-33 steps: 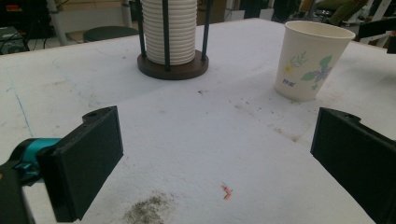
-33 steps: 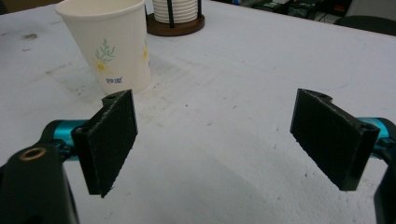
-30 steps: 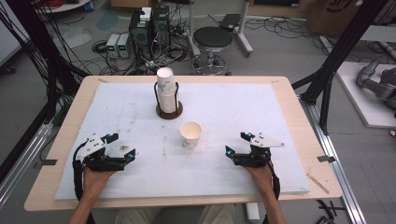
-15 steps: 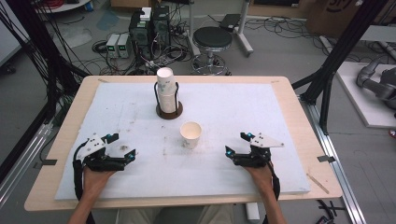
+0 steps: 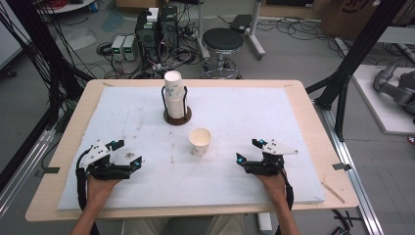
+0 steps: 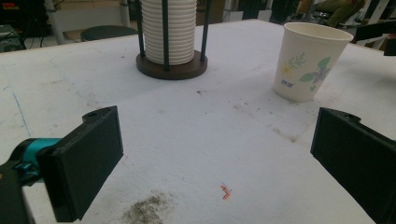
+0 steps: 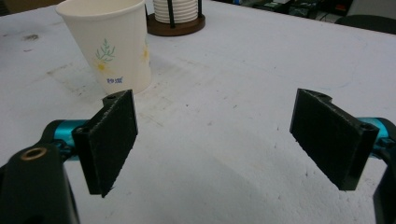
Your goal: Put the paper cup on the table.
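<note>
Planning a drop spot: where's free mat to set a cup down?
Free: the white mat right of the loose paper cup, and between the left gripper and right gripper. Crowded: the gap between that cup and the cup stack holder.

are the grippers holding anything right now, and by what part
Nothing is held. The left gripper and right gripper both rest open on the table, apart from the paper cup.

Landmark paper cup (image 5: 199, 141) | you are facing bare white mat (image 5: 274, 122) left, right and front of it | behind it, cup holder (image 5: 176, 104) is blocking.
</note>
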Motion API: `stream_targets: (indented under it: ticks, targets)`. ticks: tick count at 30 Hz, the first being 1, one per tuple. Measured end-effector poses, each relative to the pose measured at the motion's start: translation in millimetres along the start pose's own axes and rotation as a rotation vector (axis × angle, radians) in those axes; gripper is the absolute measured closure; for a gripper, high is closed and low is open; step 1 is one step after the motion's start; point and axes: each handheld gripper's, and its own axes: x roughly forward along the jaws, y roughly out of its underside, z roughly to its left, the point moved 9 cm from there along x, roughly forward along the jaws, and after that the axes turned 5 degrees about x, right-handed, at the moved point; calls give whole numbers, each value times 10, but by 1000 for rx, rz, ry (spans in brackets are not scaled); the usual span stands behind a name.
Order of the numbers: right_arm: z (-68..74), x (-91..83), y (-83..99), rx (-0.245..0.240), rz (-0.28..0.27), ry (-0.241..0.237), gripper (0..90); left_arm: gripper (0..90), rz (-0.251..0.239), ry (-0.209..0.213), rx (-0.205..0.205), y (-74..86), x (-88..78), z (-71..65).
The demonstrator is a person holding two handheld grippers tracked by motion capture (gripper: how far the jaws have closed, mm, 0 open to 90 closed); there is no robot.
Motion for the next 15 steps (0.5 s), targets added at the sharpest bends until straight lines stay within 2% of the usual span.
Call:
stream_targets:
  ticks: [15]
  targets:
    - [3,4,0,-6,1,0,154,22,-4,2,-1,-2,-4,1]
